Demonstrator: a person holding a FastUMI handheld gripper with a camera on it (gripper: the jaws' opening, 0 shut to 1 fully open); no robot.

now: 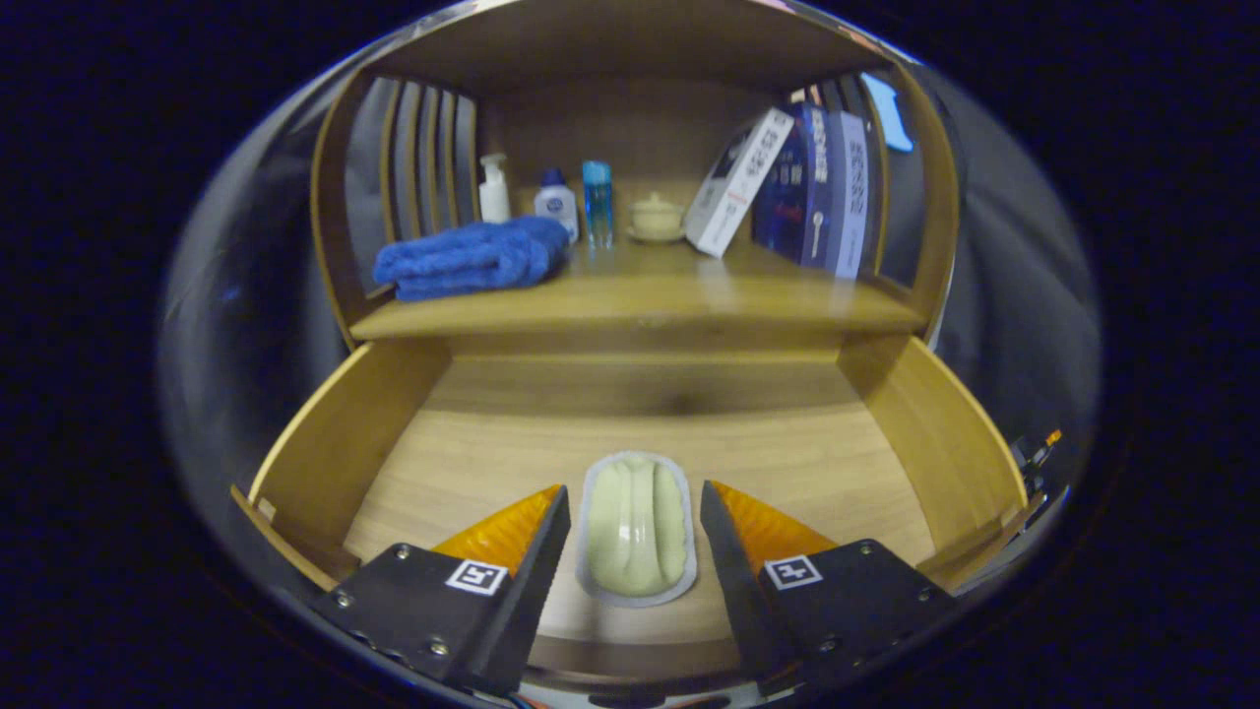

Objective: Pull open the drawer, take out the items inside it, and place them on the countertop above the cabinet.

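Drawer [345, 443] floor lies bare around the pouch [636, 527] between spread tongs [635, 504].

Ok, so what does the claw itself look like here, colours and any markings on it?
The claw has two wedge-shaped fingers with translucent orange outer faces and dark inner edges. Each is mounted on a black block fixed with small screws, and each block carries a square black-and-white tag. A bit of coloured wiring peeks out beneath the blocks.

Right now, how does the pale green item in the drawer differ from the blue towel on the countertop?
Colour: the pale green item has a whitish rim; the blue towel is solid blue.
Place: the item lies on the floor of the open drawer, between the fingers of the open hand-held gripper; the towel sits on the countertop, beyond them.
Form: the item looks smooth and moulded; the towel is soft and folded.
Both lie flat on wood.
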